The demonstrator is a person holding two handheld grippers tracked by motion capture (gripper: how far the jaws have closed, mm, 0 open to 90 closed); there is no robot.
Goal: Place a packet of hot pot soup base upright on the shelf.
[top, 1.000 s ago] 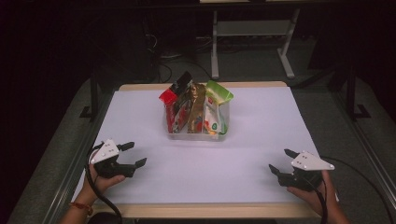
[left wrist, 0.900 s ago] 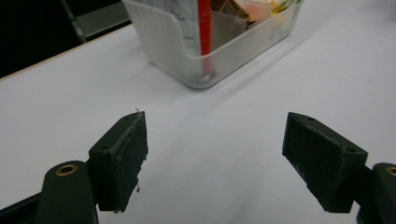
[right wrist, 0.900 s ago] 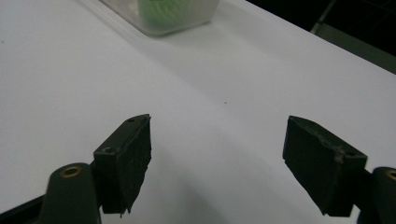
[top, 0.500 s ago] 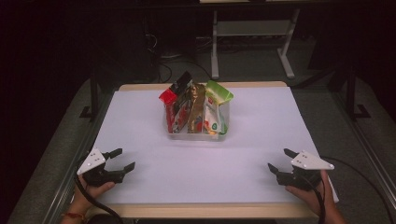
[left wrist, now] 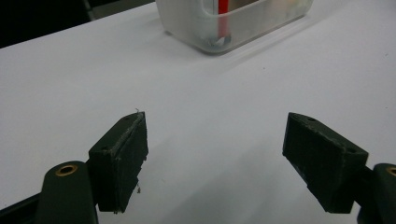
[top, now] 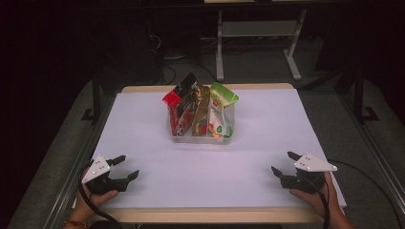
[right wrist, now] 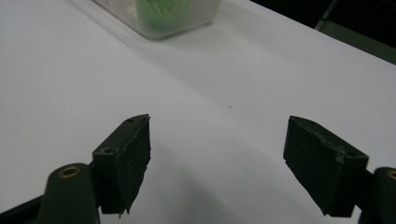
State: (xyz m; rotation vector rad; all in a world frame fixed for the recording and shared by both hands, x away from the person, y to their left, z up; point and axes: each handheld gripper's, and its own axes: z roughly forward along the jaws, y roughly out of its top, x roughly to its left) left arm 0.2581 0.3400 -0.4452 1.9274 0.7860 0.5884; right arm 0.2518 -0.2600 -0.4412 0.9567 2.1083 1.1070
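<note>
From the high view, your left tool (top: 125,166) sits low over the white tabletop (top: 267,133), well short of the clear bin (top: 203,136) and off to its left, with its jaws spread and nothing between them. Your right tool (top: 282,164) sits just as far on the near side of the bin, off to its right, jaws also spread and empty. The bin stands toward the far middle of the tabletop, packed with upright snack pouches: a red pouch (top: 173,107) at its left end, a brown pouch (top: 199,102) in the middle, a green pouch (top: 222,102) at its right end.

In the left gripper view, your left tool (left wrist: 215,154) hangs wide apart over bare tabletop (left wrist: 70,79), and the bin (left wrist: 224,23) lies ahead of it with a red strip showing through its wall.

In the right gripper view, your right tool (right wrist: 217,156) gapes just as wide, and the bin (right wrist: 159,16) lies ahead with green showing through its wall
</note>
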